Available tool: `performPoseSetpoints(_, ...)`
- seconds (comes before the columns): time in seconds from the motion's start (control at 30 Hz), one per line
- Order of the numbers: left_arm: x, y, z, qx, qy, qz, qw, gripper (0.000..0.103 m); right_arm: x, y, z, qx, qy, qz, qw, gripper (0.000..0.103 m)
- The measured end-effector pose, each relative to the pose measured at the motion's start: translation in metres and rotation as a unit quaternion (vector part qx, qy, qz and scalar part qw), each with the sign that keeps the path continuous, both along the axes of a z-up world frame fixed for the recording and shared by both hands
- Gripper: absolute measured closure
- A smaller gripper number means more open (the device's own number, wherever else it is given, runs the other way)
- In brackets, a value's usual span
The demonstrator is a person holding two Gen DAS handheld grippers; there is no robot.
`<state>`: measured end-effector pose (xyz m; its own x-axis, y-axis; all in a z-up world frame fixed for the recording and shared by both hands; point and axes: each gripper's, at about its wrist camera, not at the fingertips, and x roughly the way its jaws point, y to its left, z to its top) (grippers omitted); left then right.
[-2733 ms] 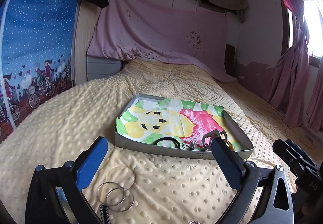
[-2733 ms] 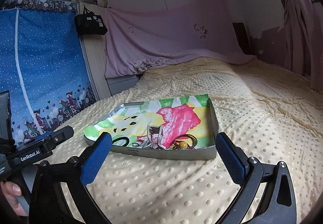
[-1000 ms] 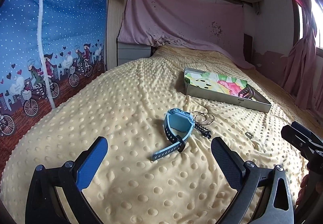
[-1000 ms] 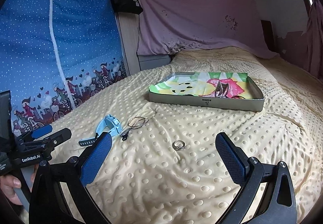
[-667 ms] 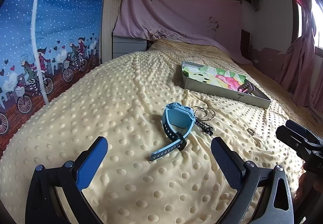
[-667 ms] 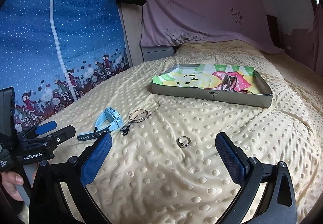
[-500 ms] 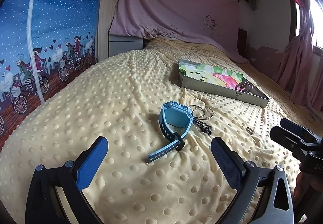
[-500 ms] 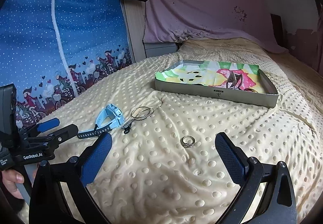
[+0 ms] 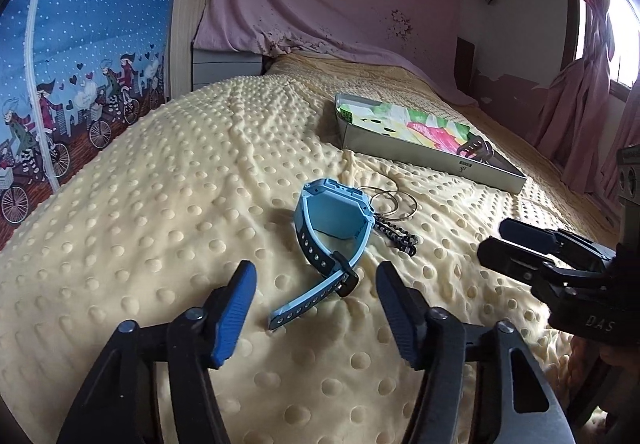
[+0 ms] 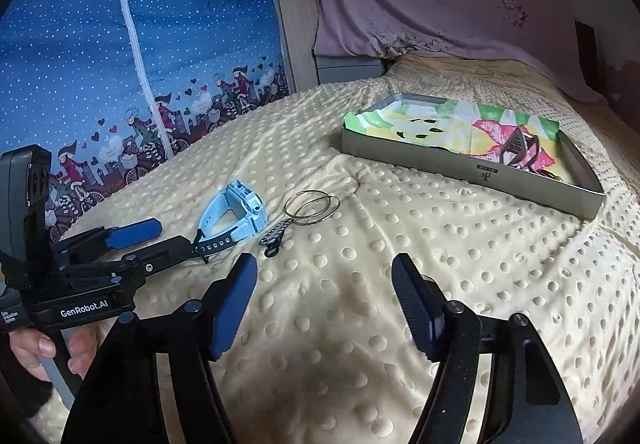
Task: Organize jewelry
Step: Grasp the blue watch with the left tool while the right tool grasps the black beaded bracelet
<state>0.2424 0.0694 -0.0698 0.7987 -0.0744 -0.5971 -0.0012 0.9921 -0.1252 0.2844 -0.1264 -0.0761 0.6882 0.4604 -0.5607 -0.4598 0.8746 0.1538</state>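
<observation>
Left gripper [image 9: 312, 284] closing — its jaws straddle the blue watch's [image 9: 332, 220] strap tip without touching. Right gripper [image 10: 324, 280] closing on nothing — thin bangles [image 10: 312, 207] lie ahead.

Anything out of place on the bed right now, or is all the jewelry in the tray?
Not all of it. The blue watch, the thin hoops and a dark chain lie loose on the blanket, apart from the tray. The tray's paper lining is crumpled at its left end. Nothing looks broken.
</observation>
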Motion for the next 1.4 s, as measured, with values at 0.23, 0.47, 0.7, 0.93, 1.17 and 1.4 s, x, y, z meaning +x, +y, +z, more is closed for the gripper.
performPoseSetpoints(0.23, 0.008, 0.003, -0.009, -0.012, 0.014, -0.011, 0.9998, 0.060, 0.014, 0.018, -0.008, -0.013, 0.020, 0.037, 0.999, 0.057)
performPoseSetpoints(0.47, 0.017, 0.005, -0.012, -0.018, 0.019, -0.015, 0.9995, 0.064, 0.024, 0.032, -0.011, -0.018, 0.025, 0.058, 0.998, 0.061)
performPoseSetpoints(0.7, 0.024, 0.005, -0.014, -0.024, 0.023, -0.021, 0.9992, 0.083, 0.031, 0.046, -0.013, -0.027, 0.026, 0.068, 0.997, 0.063)
performPoseSetpoints(0.93, 0.025, 0.009, -0.014, -0.036, 0.023, -0.017, 0.9989, 0.087, 0.037, 0.053, -0.016, -0.034, 0.029, 0.065, 0.997, 0.067)
performPoseSetpoints(1.17, 0.025, 0.009, -0.016, -0.037, 0.023, -0.015, 0.9990, 0.089, 0.040, 0.054, -0.018, -0.039, 0.033, 0.053, 0.997, 0.083)
performPoseSetpoints(1.4, 0.023, 0.008, -0.013, -0.038, 0.021, -0.020, 0.9989, 0.092, 0.039, 0.052, -0.017, -0.034, 0.031, 0.054, 0.997, 0.091)
